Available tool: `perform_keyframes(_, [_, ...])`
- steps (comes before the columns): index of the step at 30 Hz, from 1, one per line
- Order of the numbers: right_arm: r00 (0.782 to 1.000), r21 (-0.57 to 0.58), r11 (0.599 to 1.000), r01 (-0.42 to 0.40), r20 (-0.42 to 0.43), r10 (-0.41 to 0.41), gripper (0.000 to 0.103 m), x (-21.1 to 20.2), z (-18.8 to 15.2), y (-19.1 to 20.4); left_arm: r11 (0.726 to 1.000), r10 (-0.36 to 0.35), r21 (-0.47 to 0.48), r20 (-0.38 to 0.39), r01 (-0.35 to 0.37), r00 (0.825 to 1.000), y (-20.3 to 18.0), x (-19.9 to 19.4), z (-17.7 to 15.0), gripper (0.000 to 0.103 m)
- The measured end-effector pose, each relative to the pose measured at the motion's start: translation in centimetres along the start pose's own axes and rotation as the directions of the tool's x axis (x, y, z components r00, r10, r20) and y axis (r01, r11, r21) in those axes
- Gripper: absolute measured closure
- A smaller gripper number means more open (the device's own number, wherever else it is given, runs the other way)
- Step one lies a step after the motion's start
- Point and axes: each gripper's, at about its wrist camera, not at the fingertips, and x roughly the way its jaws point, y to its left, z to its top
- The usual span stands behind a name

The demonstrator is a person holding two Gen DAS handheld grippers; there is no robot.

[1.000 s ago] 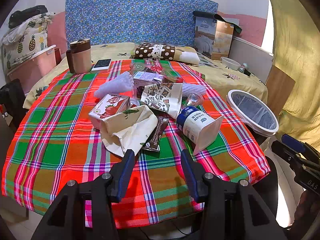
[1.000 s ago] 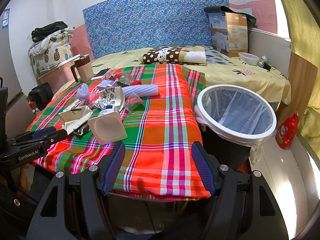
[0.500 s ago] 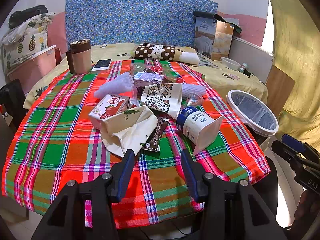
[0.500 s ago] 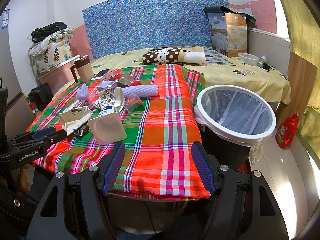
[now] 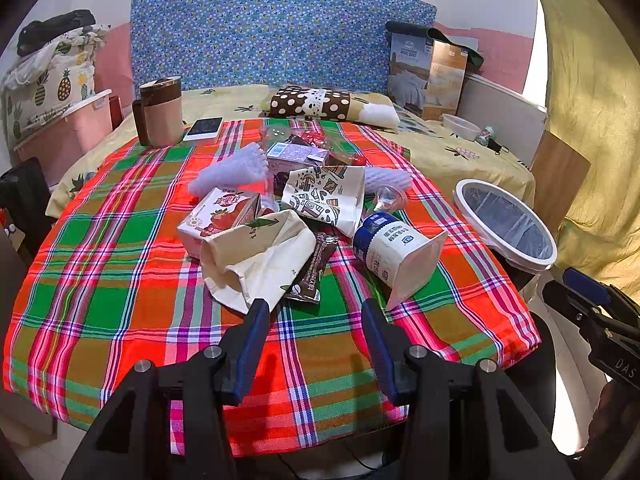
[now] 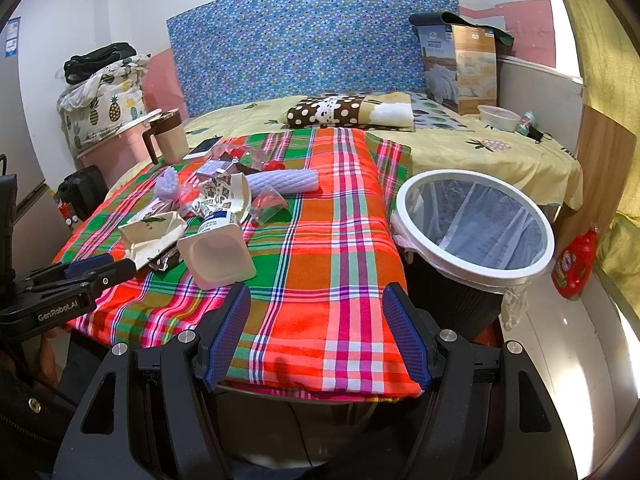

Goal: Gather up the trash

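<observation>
One lined bin (image 6: 476,220), nothing inside.

The black left gripper (image 6: 80,270) has "GenRobot.AI" on its side in white letters. The right gripper (image 5: 592,300) shows "DAS" in the left wrist view. The quilt box (image 6: 460,68) says "60" in big print. The other packs have print too small to read.
</observation>
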Motion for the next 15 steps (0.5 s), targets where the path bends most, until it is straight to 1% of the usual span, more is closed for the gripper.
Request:
perform_keyframes(5, [1.000,-0.009,1.000,-0.007,-0.004,0.007,0.033,0.3,0.1,0.3,1.000,0.004,-0.006,-0.001,-0.004,1.000,0.1,0.1,0.0,0.055])
perform_keyframes(9, [0.999,-0.035,0.999,-0.039,-0.009,0.038,0.033,0.9,0.4,0.9,1.000,0.022,-0.022,0.003,-0.022,1.000,0.9,0.5,0.2,0.055])
perform_keyframes(15, [0.995,-0.100,0.990,-0.097,-0.012,0.096,0.033,2.4,1.3,2.7,0.996,0.070,-0.056,0.009,-0.069,0.998,3.0,1.3,0.7,0.055])
